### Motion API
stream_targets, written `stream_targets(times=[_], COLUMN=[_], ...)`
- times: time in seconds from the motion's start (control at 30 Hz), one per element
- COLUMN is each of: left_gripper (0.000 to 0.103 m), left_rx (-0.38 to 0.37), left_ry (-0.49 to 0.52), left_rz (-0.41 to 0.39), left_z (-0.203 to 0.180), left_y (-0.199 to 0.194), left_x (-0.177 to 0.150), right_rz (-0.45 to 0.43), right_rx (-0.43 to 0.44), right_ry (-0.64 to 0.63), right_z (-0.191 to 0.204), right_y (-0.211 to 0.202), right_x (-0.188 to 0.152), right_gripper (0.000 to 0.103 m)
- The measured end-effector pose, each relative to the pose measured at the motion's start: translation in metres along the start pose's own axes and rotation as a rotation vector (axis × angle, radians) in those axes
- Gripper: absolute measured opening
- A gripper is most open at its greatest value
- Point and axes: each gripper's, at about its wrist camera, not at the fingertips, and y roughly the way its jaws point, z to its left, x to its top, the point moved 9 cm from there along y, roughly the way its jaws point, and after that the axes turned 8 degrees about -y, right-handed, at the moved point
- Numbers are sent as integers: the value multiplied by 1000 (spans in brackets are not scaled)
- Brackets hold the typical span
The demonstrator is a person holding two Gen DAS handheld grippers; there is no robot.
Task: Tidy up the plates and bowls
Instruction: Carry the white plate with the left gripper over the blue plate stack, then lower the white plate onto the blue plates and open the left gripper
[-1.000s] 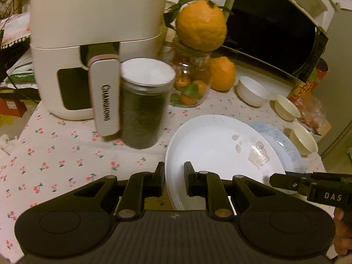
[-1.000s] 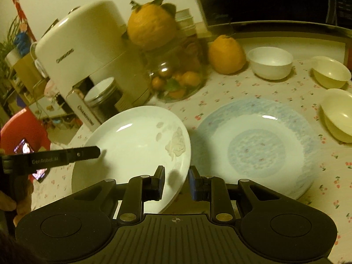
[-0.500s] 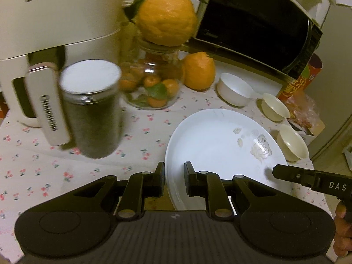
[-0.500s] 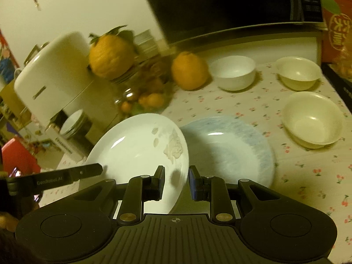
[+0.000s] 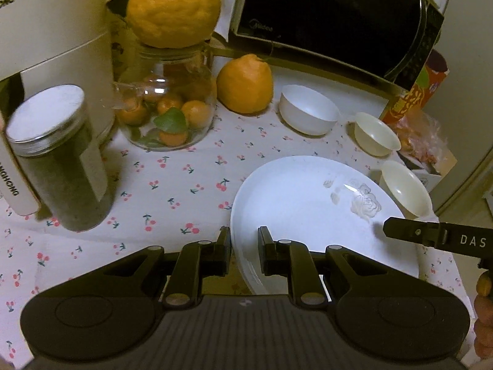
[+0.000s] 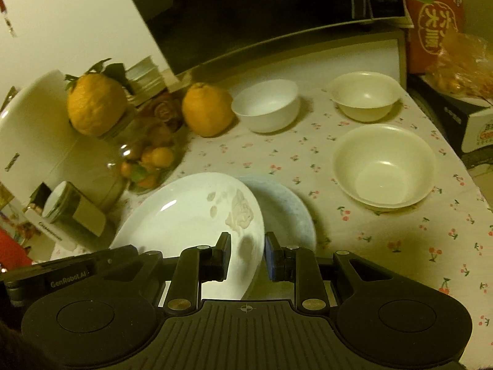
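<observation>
White glazed plate (image 6: 191, 215) was pinched at opposite rims by your left gripper (image 5: 244, 254) and right gripper (image 6: 247, 257), half over the blue-speckled plate (image 6: 289, 215); three bowls (image 6: 385, 166) stood unstacked.

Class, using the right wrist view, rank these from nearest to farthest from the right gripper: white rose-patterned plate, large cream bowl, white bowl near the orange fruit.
1. White rose-patterned plate: its rim sits between the right gripper fingers.
2. Large cream bowl: ahead, to the right.
3. White bowl: far back, beside the orange fruit.
</observation>
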Motion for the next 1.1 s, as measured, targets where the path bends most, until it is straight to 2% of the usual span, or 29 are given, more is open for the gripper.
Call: stream_targets(times=[0.4, 0.7, 0.93, 1.1], left_gripper=[16, 16, 16, 16], left_rx=[51, 111, 119, 153], left_ry=[70, 141, 144, 198], left_rz=[-26, -41, -36, -39], left_z=[-14, -24, -26, -32], left_y=[6, 14, 17, 19], left_x=[-2, -6, -8, -12], right_rz=[26, 35, 21, 19], right_rx=[-54, -143, -172, -205], right_ry=[-14, -89, -125, -159], right_z=[-11, -12, -12, -11], right_y=[9, 13, 11, 12], right_x=[-5, -9, -9, -9], right_gripper=[23, 23, 23, 23])
